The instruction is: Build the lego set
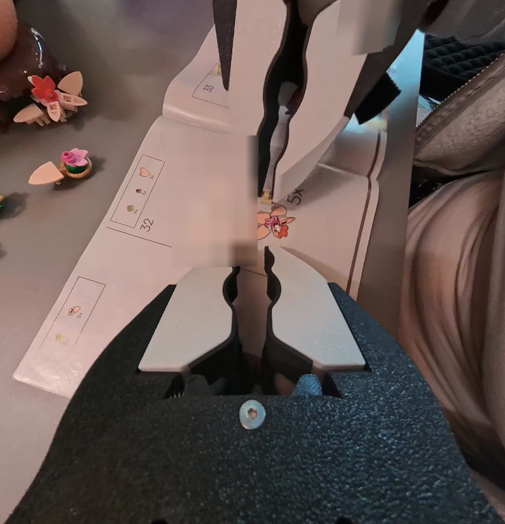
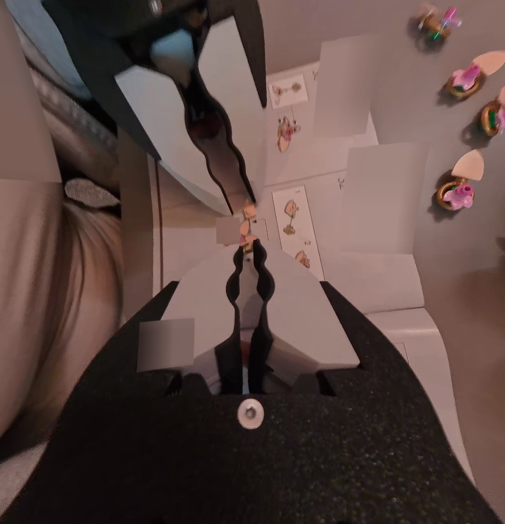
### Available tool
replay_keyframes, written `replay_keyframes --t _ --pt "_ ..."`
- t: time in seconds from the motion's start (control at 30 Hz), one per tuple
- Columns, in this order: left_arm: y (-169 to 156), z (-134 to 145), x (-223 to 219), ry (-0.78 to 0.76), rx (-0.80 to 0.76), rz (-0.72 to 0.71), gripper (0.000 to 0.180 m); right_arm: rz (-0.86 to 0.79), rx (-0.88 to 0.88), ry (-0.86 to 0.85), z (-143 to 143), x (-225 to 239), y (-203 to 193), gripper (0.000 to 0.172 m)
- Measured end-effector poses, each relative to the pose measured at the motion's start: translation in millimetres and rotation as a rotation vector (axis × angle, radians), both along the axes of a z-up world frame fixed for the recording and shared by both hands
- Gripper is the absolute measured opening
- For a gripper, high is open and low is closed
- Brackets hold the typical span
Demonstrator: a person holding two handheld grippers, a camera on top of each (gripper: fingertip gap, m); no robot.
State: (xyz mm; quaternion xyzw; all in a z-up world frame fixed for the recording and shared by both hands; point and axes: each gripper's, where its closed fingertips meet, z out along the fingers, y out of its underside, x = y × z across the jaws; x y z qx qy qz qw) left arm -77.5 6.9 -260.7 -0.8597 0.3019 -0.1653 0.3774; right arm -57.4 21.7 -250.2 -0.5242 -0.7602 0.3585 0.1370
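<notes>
right gripper (image 2: 247, 249) grasping one tan piece (image 2: 247, 248); left gripper (image 1: 252, 269) released; three flower rings (image 2: 455, 195).

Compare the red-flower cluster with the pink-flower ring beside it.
The red-flower cluster fans several tan petals; the pink-flower ring carries one. The cluster sits against a dark brown object; the ring lies alone on the grey table. Both are small toy-brick builds.

A blurred patch covers the left fingertip (image 1: 234, 272) of the left gripper (image 1: 252, 263); the dark brown glossy figure (image 1: 16, 68) is cut off by the picture's edge. The small tan piece (image 2: 247, 248) between the right gripper (image 2: 249, 246) tips is too blurred to identify.
</notes>
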Motion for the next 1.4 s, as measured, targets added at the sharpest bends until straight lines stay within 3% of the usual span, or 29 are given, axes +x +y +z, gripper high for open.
replay_keyframes --t 0.13,0.7,1.03,1.1,1.4 --pt "0.6 -0.7 -0.7 0.011 0.003 0.007 0.012 -0.041 -0.002 0.065 7.6 -14.5 -5.7 0.006" --pt "-1.1 -0.8 0.8 0.005 -0.001 -0.007 0.008 0.176 0.066 -0.025 -8.0 -23.2 -16.4 0.005" --pt "-2.9 0.4 0.8 -0.020 -0.010 -0.011 0.013 0.137 0.067 -0.034 -8.6 -22.7 -14.9 0.005" --pt "-5.6 3.5 -3.0 -0.037 0.000 -0.002 0.020 0.134 0.067 -0.035 -8.4 -22.6 -15.0 0.005" --pt "-21.4 37.1 -57.8 -0.149 0.135 0.188 0.019 0.101 0.046 -0.010 -1.8 -23.2 -12.1 0.005"
